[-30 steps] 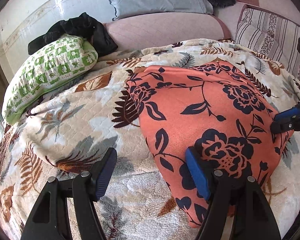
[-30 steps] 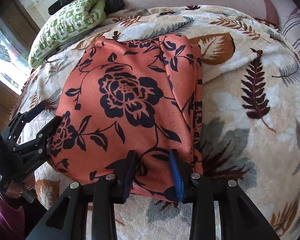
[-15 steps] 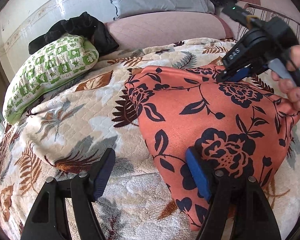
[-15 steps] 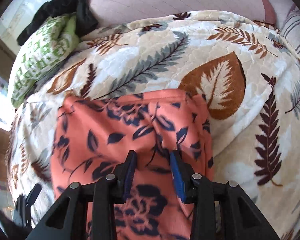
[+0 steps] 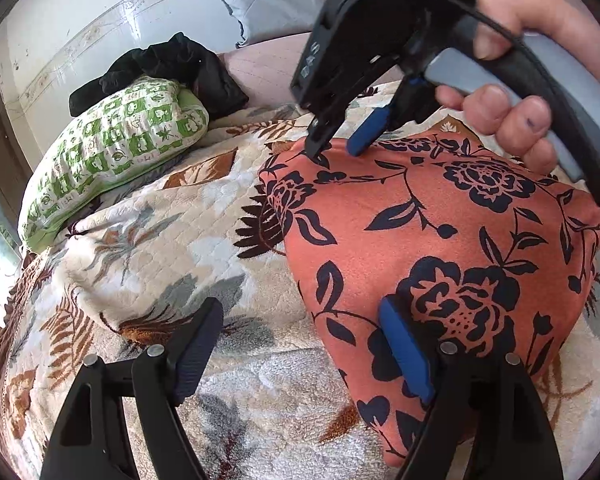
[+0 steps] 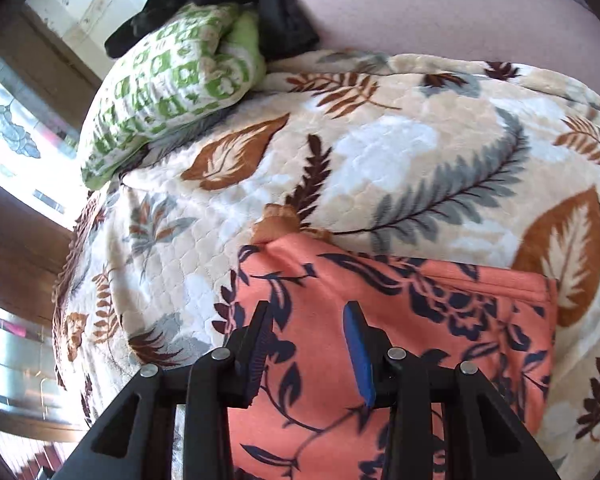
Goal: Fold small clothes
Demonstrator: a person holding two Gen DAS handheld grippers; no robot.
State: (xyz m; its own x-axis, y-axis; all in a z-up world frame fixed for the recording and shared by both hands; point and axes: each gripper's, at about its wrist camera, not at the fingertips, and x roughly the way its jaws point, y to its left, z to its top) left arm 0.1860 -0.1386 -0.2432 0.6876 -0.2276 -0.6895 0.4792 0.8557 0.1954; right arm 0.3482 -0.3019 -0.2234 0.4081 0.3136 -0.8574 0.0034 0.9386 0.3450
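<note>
An orange cloth with dark blue flowers (image 5: 440, 240) lies folded on the leaf-print bed cover (image 5: 160, 240). My left gripper (image 5: 300, 352) is open at the cloth's near left edge, its right finger over the cloth, gripping nothing. My right gripper (image 5: 340, 142) shows in the left wrist view at the cloth's far left corner, tips down on it, jaws apart. In the right wrist view the right gripper (image 6: 308, 344) is open above the cloth (image 6: 420, 340) near its far left corner.
A green and white pillow (image 5: 112, 160) with a black garment (image 5: 168, 68) on it lies at the far left. A grey pillow (image 5: 268, 0) leans at the back. A window (image 6: 8, 160) is on the left in the right wrist view.
My right gripper has moved from the cloth's near right edge across to its far left corner. The left gripper has stayed put and open.
</note>
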